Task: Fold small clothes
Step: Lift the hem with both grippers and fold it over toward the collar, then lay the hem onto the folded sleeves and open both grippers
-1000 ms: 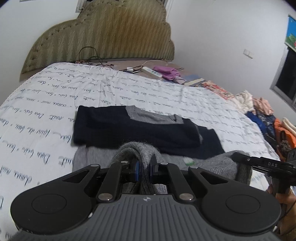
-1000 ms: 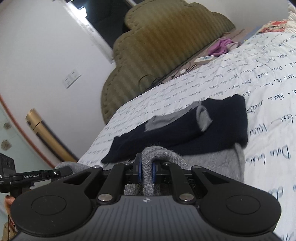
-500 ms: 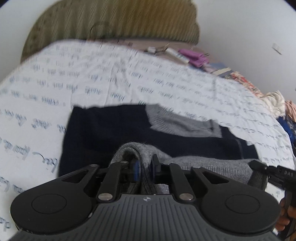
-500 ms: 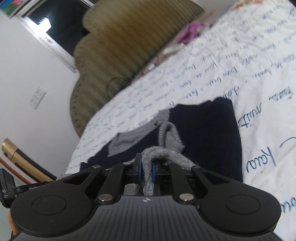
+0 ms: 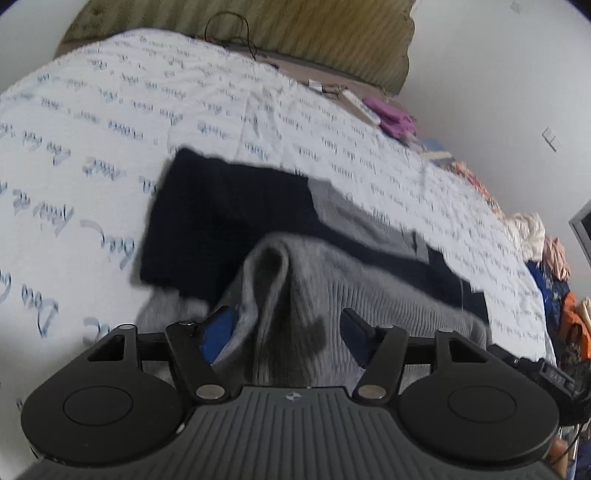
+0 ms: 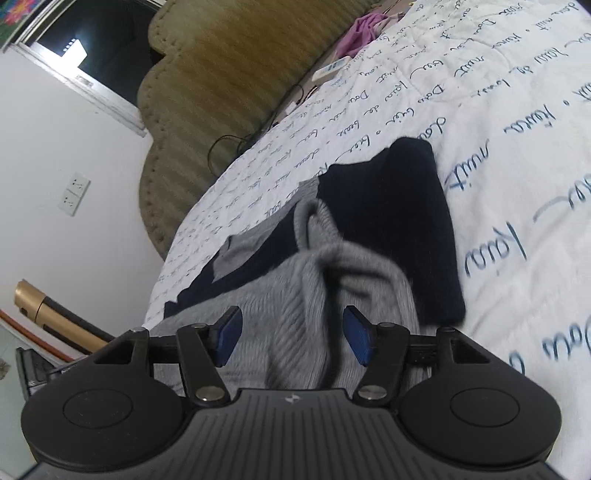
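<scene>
The left gripper [image 5: 288, 334] stands with its jaws spread, having just been opening, and a raised fold of the grey sweater [image 5: 295, 288] sits between the blue pads [image 5: 218, 332] without being pressed. The right gripper [image 6: 291, 334] is likewise spread, its jaws just opened too, with another bunched ridge of the same grey sweater [image 6: 306, 291] loose between its pads. Just beyond both folds the knit lies over a dark navy garment [image 5: 221, 218] with a grey panel, spread flat on the white bedspread [image 5: 92, 122] printed with blue handwriting. The left view alone takes in a heap of coloured clothes [image 5: 554, 280] at the bed's far right edge and, at bottom right, part of the other handle with a fingertip behind it. The right view alone shows a dark window [image 6: 88, 40], a wall socket [image 6: 74, 194] and a gold tube [image 6: 48, 310] by the bedside. The olive padded headboard [image 6: 229, 62] and a purple cloth [image 6: 360, 29] appear in both. Motion blur smears the knit in both views, and the sweater's near part is hidden under the gripper bodies
</scene>
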`<move>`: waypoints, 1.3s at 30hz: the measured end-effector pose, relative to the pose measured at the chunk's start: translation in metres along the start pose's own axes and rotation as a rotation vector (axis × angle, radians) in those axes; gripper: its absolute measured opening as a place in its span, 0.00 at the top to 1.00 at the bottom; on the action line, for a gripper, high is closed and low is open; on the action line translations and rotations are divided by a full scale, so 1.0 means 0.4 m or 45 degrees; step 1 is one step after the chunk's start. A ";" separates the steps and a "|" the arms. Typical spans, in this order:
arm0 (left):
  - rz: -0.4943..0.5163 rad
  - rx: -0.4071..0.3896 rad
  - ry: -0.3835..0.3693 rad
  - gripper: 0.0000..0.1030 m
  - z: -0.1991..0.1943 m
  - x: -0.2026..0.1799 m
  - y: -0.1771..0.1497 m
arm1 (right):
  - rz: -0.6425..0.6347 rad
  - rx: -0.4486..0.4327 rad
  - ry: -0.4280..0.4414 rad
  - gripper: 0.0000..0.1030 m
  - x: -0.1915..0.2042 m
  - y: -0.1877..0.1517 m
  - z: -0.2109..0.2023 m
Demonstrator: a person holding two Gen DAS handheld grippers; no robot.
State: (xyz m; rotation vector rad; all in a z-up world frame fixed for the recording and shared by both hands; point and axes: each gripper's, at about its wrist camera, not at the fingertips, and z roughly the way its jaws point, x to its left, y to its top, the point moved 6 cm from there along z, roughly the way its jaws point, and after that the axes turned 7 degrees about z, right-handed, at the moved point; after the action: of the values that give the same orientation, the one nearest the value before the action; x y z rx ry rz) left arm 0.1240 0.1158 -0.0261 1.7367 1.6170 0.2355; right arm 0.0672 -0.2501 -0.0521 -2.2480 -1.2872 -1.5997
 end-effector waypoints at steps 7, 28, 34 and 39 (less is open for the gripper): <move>-0.083 -0.035 -0.100 0.48 -0.041 0.008 -0.058 | 0.024 0.015 0.082 0.42 0.015 -0.040 -0.033; -0.216 -0.033 -0.090 0.88 0.067 0.039 -0.054 | 0.044 -0.020 0.012 0.83 -0.022 -0.034 0.005; -0.105 -0.087 -0.068 0.89 -0.003 0.002 -0.032 | -0.018 -0.062 0.047 0.90 0.016 -0.026 -0.024; 0.042 -0.184 -0.058 0.89 -0.065 -0.073 0.042 | 0.000 -0.086 0.142 0.90 0.051 0.021 -0.039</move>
State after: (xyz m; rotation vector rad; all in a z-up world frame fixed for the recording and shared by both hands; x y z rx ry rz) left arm 0.1162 0.1001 0.0126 1.6478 1.5019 0.3183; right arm 0.0633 -0.2517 -0.0256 -2.1607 -1.2232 -1.7666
